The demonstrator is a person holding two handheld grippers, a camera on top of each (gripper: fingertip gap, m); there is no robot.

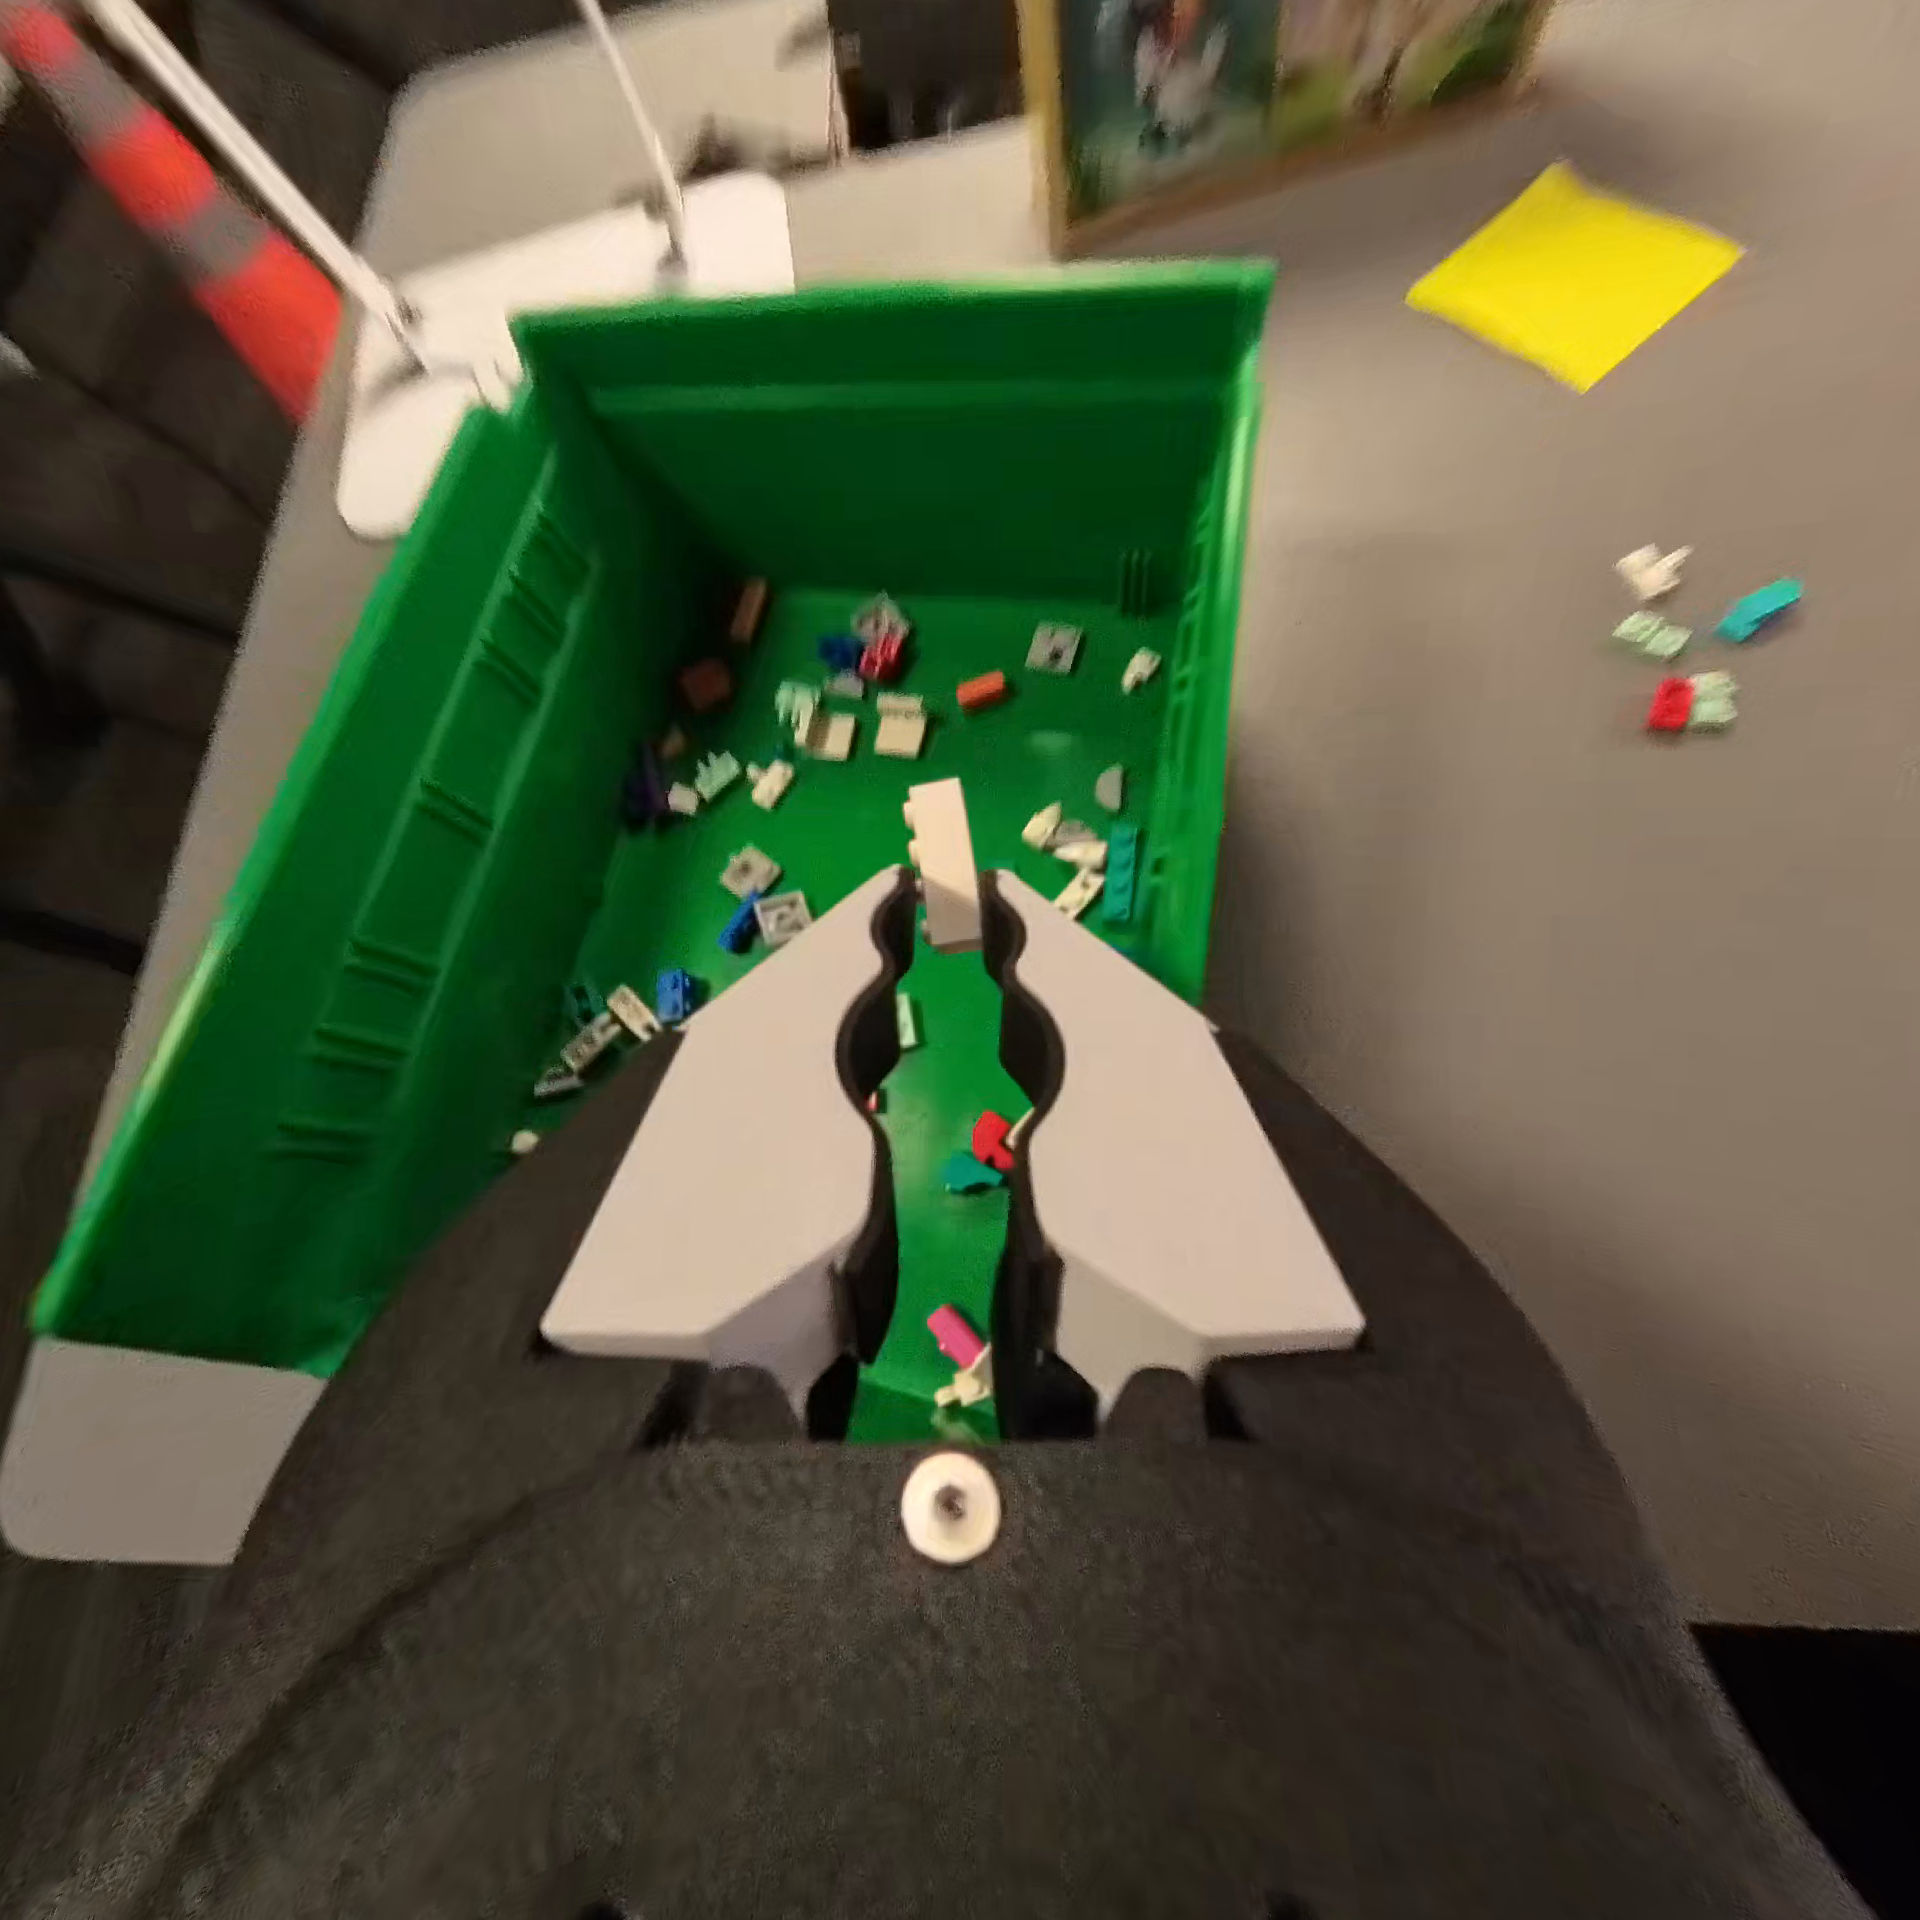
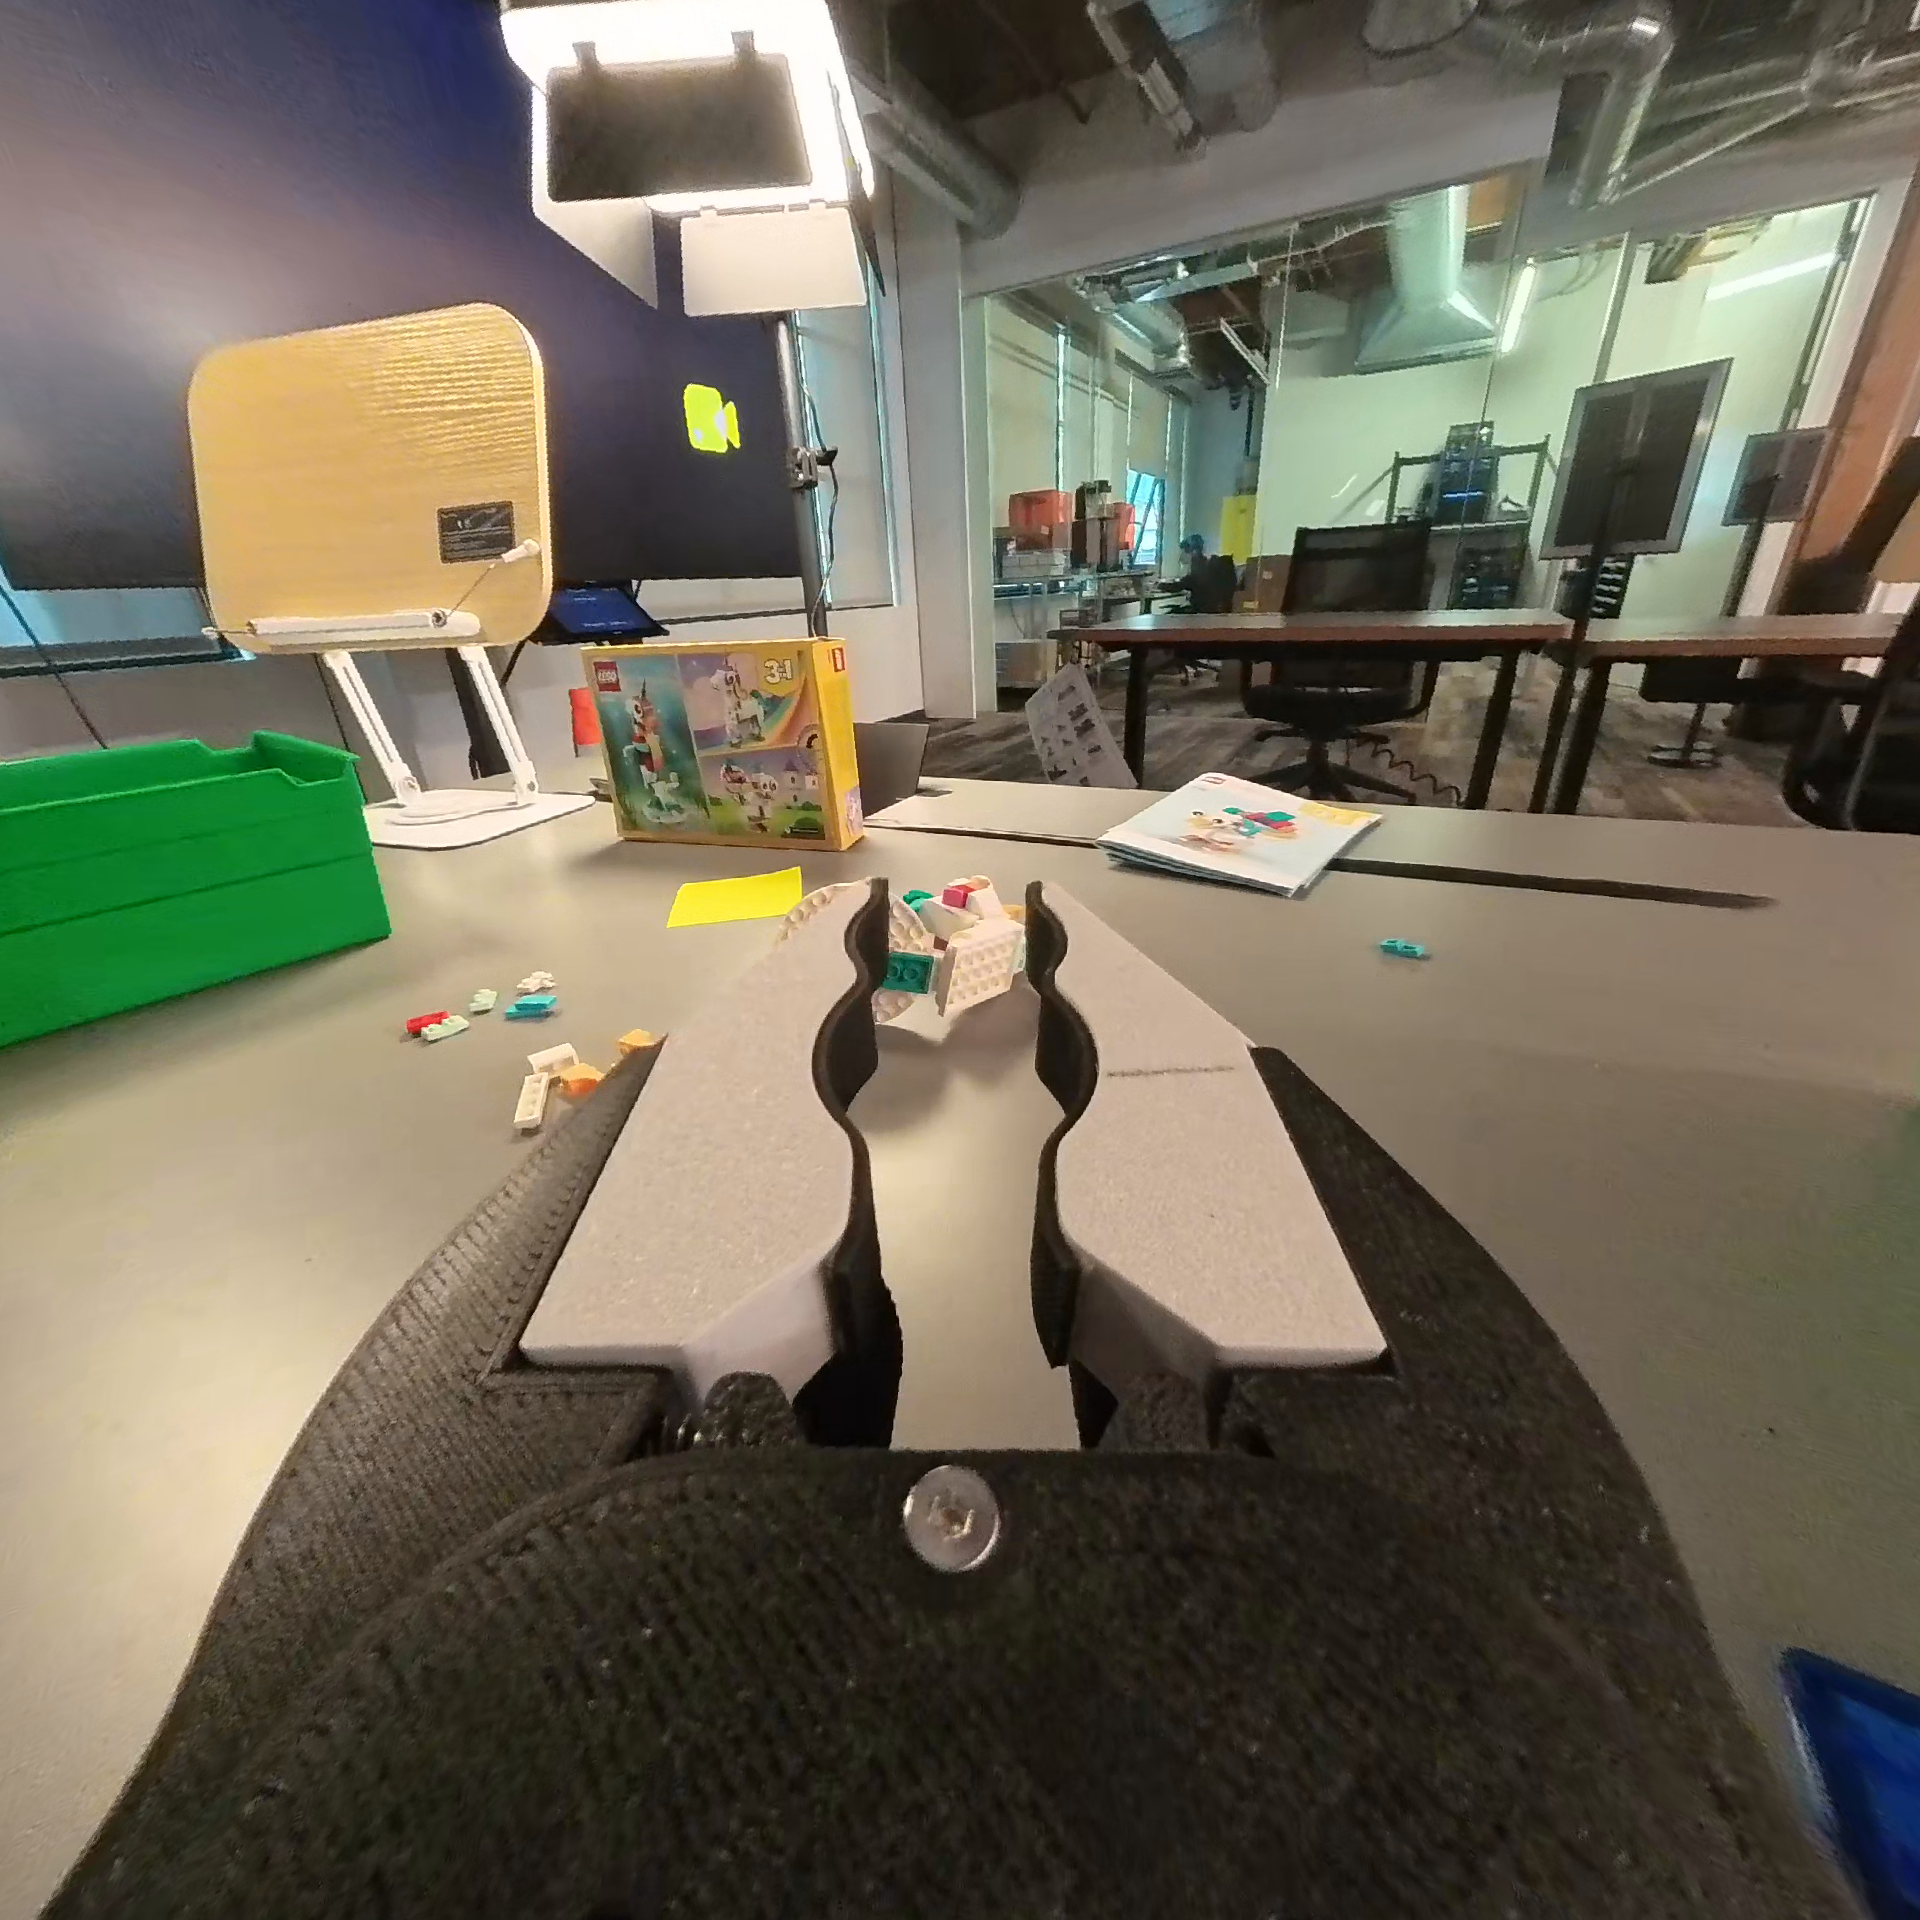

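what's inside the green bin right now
Loose small bricks, mostly white with some blue, red, teal, brown and pink, lie scattered on the floor of the green bin. The left gripper, holding a white brick, covers part of the near floor.

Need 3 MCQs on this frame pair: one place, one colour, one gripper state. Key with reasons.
1. Where is the left gripper?
A. above the green bin
B. over the booklet
C. beside the toy box

2. What colour is the paper square on the grey table?
A. pink
B. yellow
C. blue

3. What is the right gripper doing?
A. hanging open in the air
B. closed on a partly built brick model
C. gripping the bin wall

Key: A, loose bricks on the bin floor show below its fingers, which pinch a white brick; B, it reads bright yellow in both views; B, the model sits between its fingertips.
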